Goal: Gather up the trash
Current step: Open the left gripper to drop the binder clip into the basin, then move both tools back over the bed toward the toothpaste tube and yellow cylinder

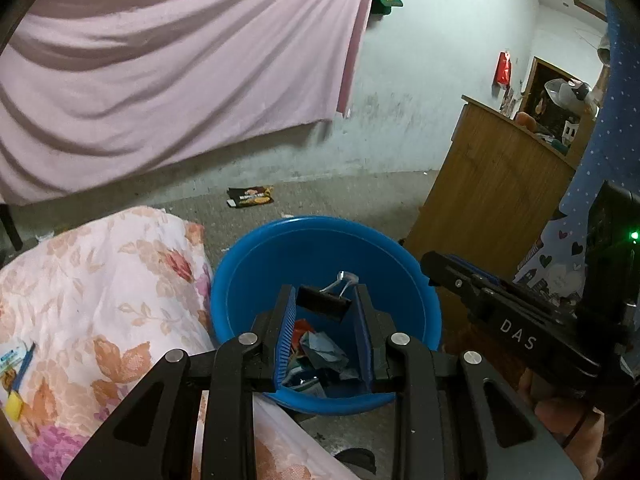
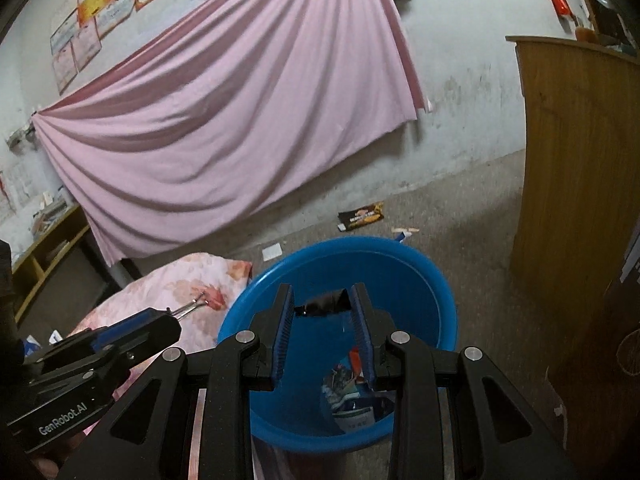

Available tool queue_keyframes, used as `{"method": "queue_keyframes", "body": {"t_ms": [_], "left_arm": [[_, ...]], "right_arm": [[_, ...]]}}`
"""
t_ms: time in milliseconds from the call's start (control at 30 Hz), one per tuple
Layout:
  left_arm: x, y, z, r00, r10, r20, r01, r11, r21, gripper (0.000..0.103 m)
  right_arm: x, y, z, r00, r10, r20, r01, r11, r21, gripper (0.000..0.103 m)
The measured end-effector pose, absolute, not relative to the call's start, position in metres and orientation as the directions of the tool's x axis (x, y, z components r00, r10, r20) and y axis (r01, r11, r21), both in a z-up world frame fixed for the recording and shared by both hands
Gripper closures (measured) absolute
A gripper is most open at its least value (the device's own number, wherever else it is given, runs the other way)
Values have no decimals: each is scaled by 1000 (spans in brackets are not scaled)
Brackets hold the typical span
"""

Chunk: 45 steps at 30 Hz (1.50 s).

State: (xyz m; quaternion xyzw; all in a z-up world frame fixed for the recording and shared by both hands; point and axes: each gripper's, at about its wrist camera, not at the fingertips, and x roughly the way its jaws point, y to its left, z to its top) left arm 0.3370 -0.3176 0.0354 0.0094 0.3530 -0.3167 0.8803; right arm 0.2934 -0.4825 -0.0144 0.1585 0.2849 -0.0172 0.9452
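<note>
A blue plastic basin (image 1: pixel 256 280) (image 2: pixel 432 280) stands on the floor and holds crumpled wrappers and paper (image 1: pixel 320 352) (image 2: pixel 352 396). My left gripper (image 1: pixel 325 300) is shut on a black binder clip (image 1: pixel 326 302) with silver handles, held above the basin. It also shows at the left of the right wrist view (image 2: pixel 172 318). My right gripper (image 2: pixel 323 302) is shut on a small dark object (image 2: pixel 326 303), blurred, above the basin. Its body shows at the right of the left wrist view (image 1: pixel 500 312). A dark snack wrapper (image 1: pixel 251 196) (image 2: pixel 361 214) lies on the floor near the wall.
A floral quilt (image 1: pixel 100 280) (image 2: pixel 176 284) lies left of the basin, with a small packet and yellow piece (image 1: pixel 12 380) on it. A wooden cabinet (image 1: pixel 492 208) (image 2: pixel 576 200) stands at the right. Pink cloth (image 2: pixel 240 112) hangs on the wall. Paper scraps (image 2: pixel 273 251) lie on the floor.
</note>
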Motion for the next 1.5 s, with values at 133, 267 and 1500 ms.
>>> {"method": "queue_keyframes", "body": {"t_ms": [133, 267, 1500], "left_arm": [[340, -319, 31, 533, -548, -644, 559, 800, -218, 79], [340, -317, 31, 534, -547, -645, 557, 801, -219, 78], [312, -198, 101, 812, -381, -443, 356, 924, -140, 59]], "right_arm": [[296, -484, -17, 828, 66, -557, 123, 947, 296, 75], [296, -485, -18, 827, 69, -558, 123, 946, 299, 75], [294, -435, 25, 940, 108, -324, -19, 964, 266, 56]]}}
